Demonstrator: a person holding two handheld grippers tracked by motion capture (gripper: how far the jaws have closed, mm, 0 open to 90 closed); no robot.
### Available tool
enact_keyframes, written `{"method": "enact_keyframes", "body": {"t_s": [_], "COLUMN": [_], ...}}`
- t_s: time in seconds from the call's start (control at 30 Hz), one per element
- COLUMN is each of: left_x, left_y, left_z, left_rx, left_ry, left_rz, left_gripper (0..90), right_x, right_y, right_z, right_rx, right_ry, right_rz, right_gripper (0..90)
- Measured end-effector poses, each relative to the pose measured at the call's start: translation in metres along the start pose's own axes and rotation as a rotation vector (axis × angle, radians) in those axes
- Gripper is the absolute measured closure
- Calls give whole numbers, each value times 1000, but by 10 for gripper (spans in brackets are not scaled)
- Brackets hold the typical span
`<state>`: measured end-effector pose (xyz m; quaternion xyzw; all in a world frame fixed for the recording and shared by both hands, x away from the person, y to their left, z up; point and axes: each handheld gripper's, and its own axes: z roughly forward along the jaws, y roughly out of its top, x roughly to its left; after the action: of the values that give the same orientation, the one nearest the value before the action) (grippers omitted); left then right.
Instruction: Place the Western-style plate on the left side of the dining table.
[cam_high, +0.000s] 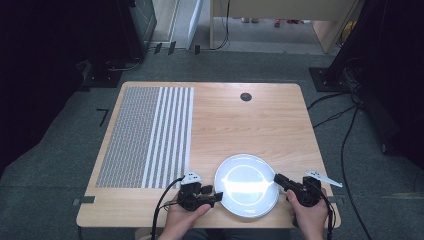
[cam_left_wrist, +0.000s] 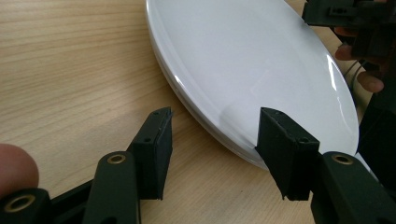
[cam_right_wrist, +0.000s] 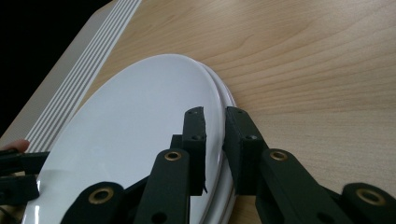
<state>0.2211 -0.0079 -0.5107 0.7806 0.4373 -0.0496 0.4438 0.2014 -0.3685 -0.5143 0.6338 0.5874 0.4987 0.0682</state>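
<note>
A stack of two white plates (cam_high: 246, 184) lies on the wooden table (cam_high: 250, 125) near its front edge. At the stack's left rim my left gripper (cam_high: 216, 195) stands open. In the left gripper view the plates' (cam_left_wrist: 243, 60) edge runs between the spread jaws of the left gripper (cam_left_wrist: 215, 114), and neither pad presses on it. From the right, my right gripper (cam_high: 277, 178) grips the top plate. In the right gripper view the plate's (cam_right_wrist: 130, 130) rim is pinched between the narrow jaws of the right gripper (cam_right_wrist: 215, 112), one above and one below.
A grey and white striped mat (cam_high: 145, 137) covers the table's left part. A small black round cap (cam_high: 245, 97) sits near the far edge. Bare wood lies between the mat and the plates. Cables trail over the floor at the right.
</note>
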Motion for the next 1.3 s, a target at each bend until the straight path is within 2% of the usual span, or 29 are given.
{"method": "enact_keyframes", "body": {"t_s": [0.37, 0.57, 0.67, 0.87, 0.97, 1.13, 1.3], "left_x": [0, 1, 4, 14, 17, 21, 22], "left_y": [0, 1, 1, 1, 2, 2, 3], "left_z": [1, -2, -6, -14, -18, -20, -20], "left_rx": [-7, -28, -37, -41, -47, -52, -45], "left_ry": [-11, -28, -24, -47, -65, -62, -65], "left_rz": [-3, -10, -15, -62, -83, -86, -76], "left_gripper": [470, 496, 504, 600, 617, 671, 675], "right_x": [0, 4, 5, 9, 9, 8, 8], "right_y": [-1, -3, -4, -6, -6, -6, -7], "right_z": [1, 5, 7, 9, 9, 10, 13], "right_rx": [-3, 21, 27, 39, 40, 44, 54], "right_ry": [22, 52, 60, 75, 78, 77, 71], "right_rz": [-15, -26, -31, -37, -33, -24, -15], "right_gripper": [794, 792, 792, 792, 788, 789, 791]}}
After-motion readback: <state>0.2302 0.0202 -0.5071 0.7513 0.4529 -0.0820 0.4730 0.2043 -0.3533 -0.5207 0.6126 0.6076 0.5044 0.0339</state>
